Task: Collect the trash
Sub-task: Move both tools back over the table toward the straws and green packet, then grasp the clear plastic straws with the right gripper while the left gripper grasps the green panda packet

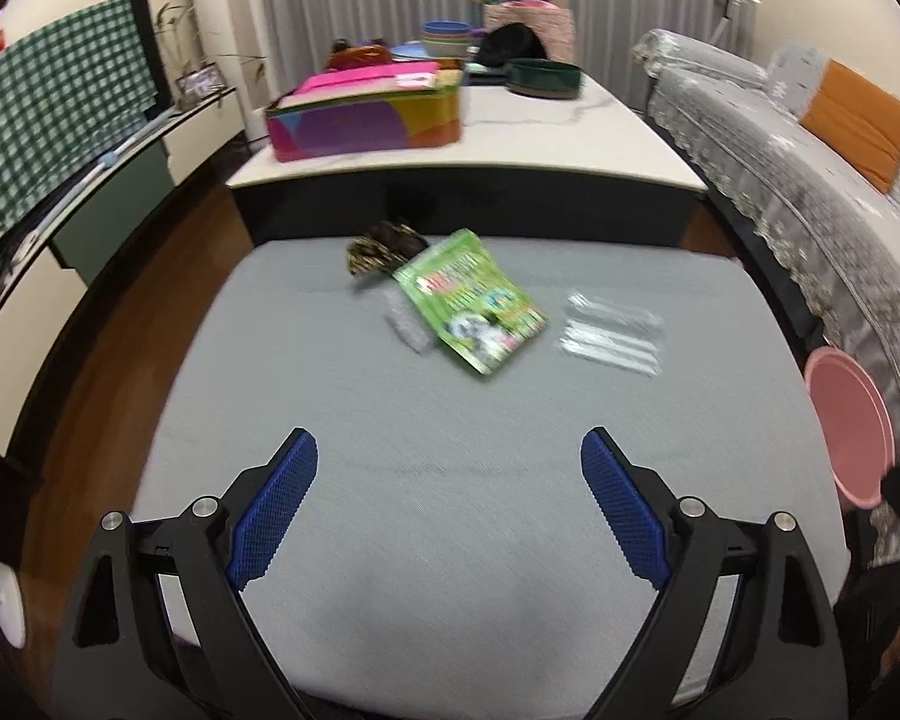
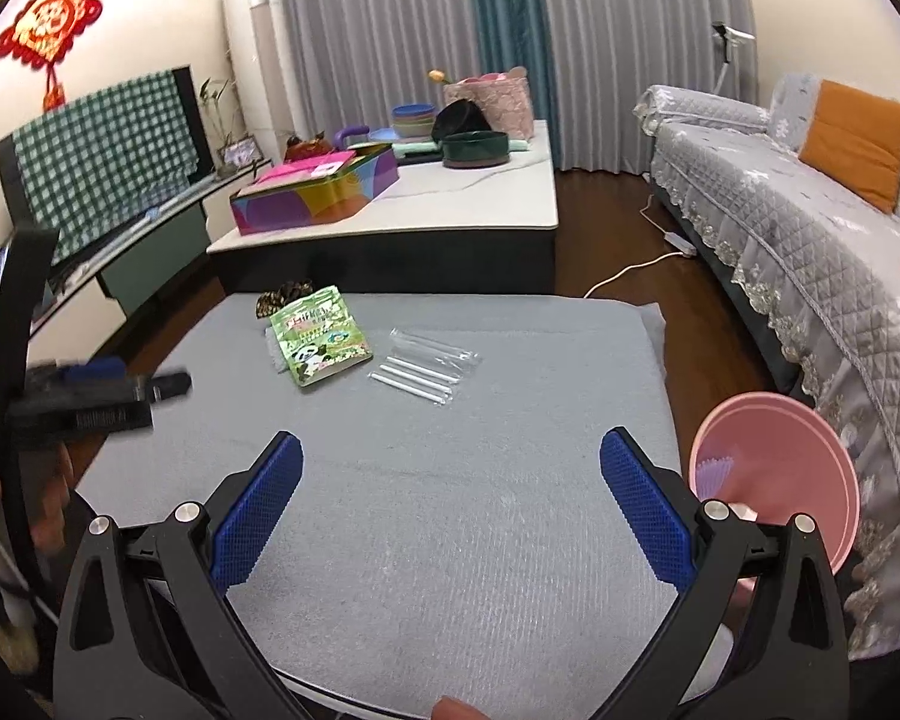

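Observation:
A green snack packet [image 1: 474, 299] [image 2: 319, 343] lies on the grey mat [image 1: 450, 480] [image 2: 510, 450] toward its far side. A dark patterned wrapper [image 1: 384, 247] [image 2: 283, 295] sits just behind it. A small clear wrapper [image 1: 407, 324] lies left of the packet. Clear plastic straw wrappers [image 1: 612, 331] [image 2: 426, 367] lie to its right. My left gripper [image 1: 449, 459] is open and empty above the near mat. My right gripper [image 2: 451, 463] is open and empty too. The left gripper also shows at the left edge of the right wrist view [image 2: 90, 396].
A pink basin [image 1: 849, 426] [image 2: 780, 474] stands at the mat's right edge beside the grey-covered sofa [image 2: 810, 228]. Beyond the mat is a white-topped table [image 1: 570, 138] [image 2: 480, 198] with a colourful box [image 1: 366, 114] [image 2: 315, 192], bowls and a dark pot. A TV cabinet runs along the left.

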### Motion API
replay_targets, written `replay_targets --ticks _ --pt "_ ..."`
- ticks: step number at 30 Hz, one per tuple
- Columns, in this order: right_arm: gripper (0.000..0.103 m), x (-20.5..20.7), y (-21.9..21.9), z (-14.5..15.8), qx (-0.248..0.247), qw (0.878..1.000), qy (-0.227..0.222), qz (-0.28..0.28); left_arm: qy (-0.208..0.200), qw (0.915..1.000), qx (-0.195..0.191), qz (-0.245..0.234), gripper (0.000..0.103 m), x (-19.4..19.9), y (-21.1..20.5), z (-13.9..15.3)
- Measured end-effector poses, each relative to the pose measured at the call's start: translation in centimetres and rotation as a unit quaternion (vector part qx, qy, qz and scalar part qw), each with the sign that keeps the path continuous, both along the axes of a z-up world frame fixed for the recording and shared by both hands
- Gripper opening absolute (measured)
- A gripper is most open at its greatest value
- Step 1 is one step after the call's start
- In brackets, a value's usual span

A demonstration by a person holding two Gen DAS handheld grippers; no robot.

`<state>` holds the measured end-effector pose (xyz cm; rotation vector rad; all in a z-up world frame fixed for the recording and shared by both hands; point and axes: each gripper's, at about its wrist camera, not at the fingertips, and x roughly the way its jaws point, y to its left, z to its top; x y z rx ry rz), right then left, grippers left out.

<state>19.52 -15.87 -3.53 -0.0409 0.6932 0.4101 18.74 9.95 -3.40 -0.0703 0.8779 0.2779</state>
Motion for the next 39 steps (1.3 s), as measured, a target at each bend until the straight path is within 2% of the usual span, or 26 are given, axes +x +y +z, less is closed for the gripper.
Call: replay_targets --ticks 3,7,11,13,16,19,23,27,29,30,31,32,33,34,39 --pt "0.098 2.3 1.6 -0.5 -0.022 0.999 0.020 0.018 -0.003 0.9998 0.000 0.021 0.087 1.8 2.2 0.5" --pt "0.098 6.8 4.3 -2.8 -0.052 0.997 0.051 0.038 -0.010 0.9986 0.013 0.049 0.087 3.7 4.5 -0.2" --pt "0.094 11.9 6.4 -6.1 -0.068 0.992 0.096 0.035 0.020 0.9975 0.018 0.066 0.087 4.8 6.6 -2.9" --pt "0.093 13.9 7.4 -7.1 -0.072 0.991 0.101 0.041 0.042 0.9967 0.006 0.069 0.087 5.3 7.6 -4.0" --pt "0.093 16.5 9.7 -8.7 -0.098 0.989 0.096 0.060 0.044 0.9958 0.012 0.079 0.087 5.3 8.7 -4.2" --pt "0.093 18.6 12.1 -10.5 -0.122 0.983 0.100 0.092 0.054 0.9944 0.006 0.090 0.087 5.4 9.8 -4.6" --pt "0.094 20.6 14.2 -12.8 -0.147 0.973 0.126 0.127 0.070 0.9924 -0.035 0.095 0.087 5.7 10.9 -5.4" --pt "0.093 21.5 14.9 -14.3 -0.164 0.965 0.148 0.141 0.080 0.9924 -0.028 0.090 0.087 5.9 11.0 -5.9" --pt "0.086 21.5 14.5 -14.1 -0.145 0.968 0.150 0.143 0.082 0.9921 -0.033 0.089 0.087 6.0 11.0 -6.1" --pt "0.070 21.3 14.3 -13.7 -0.136 0.970 0.142 0.141 0.082 0.9919 -0.036 0.090 0.087 6.0 11.0 -6.1" --pt "0.045 21.1 14.1 -13.4 -0.133 0.971 0.138 0.144 0.083 0.9919 -0.037 0.089 0.087 6.1 11.0 -6.1" --pt "0.031 21.0 14.0 -13.2 -0.132 0.971 0.139 0.145 0.083 0.9918 -0.037 0.090 0.087 6.1 10.9 -6.0" --pt "0.010 20.9 13.9 -13.0 -0.134 0.970 0.146 0.139 0.082 0.9919 -0.037 0.089 0.087 6.2 10.9 -6.1" --pt "0.005 20.8 13.7 -12.8 -0.136 0.971 0.148 0.132 0.082 0.9920 -0.035 0.088 0.087 6.2 10.8 -6.0" --pt "0.005 18.9 10.9 -9.5 -0.105 0.979 0.147 0.097 0.078 0.9933 -0.022 0.082 0.087 6.5 10.0 -5.8"
